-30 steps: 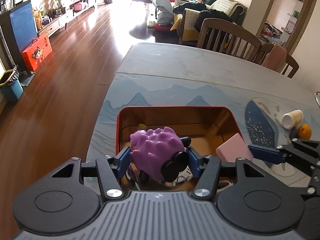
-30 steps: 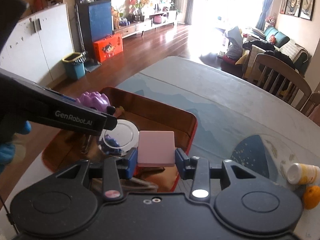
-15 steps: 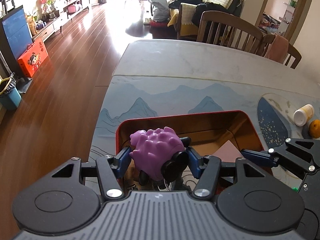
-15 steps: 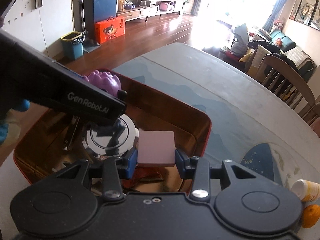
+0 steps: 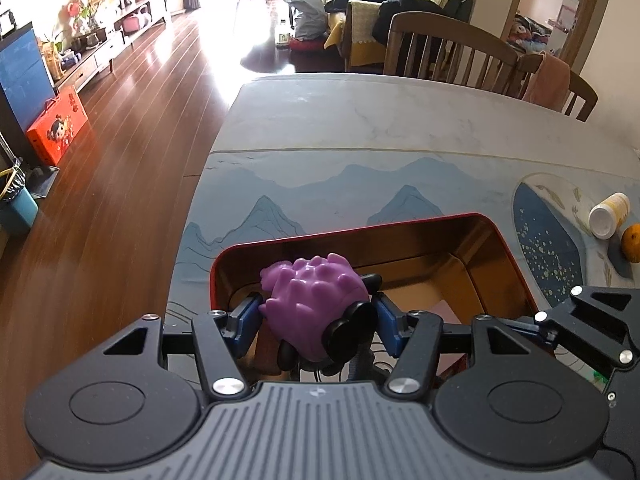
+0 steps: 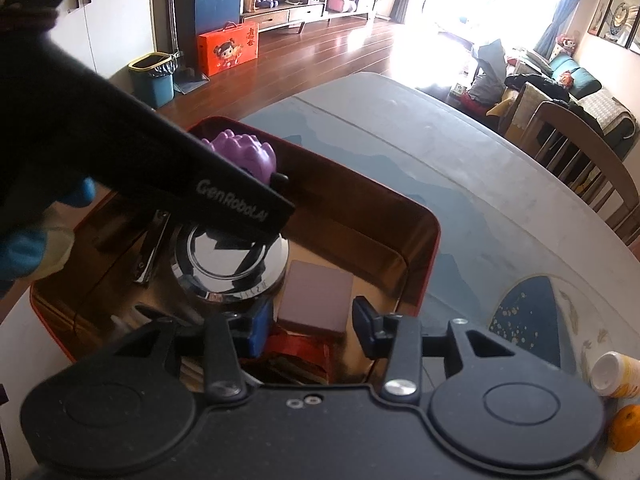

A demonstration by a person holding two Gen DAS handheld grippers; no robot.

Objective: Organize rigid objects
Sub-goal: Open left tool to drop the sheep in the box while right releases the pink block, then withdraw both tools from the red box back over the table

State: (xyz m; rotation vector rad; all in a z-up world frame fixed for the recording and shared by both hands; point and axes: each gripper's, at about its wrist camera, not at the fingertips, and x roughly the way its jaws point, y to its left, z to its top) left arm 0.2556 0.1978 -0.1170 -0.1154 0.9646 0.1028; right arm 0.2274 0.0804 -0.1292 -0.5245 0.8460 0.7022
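Right wrist: pink block (image 6: 316, 295) inside red tin (image 6: 420, 280).

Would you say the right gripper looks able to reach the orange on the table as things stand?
Probably yes. The right gripper has just been opening, the pink block lying loose in the tin, and the orange sits on bare table to its right beside the bottle.

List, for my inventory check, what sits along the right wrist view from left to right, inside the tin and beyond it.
Metal clip → shiny round steel lid → pink square block → white-capped yellow bottle
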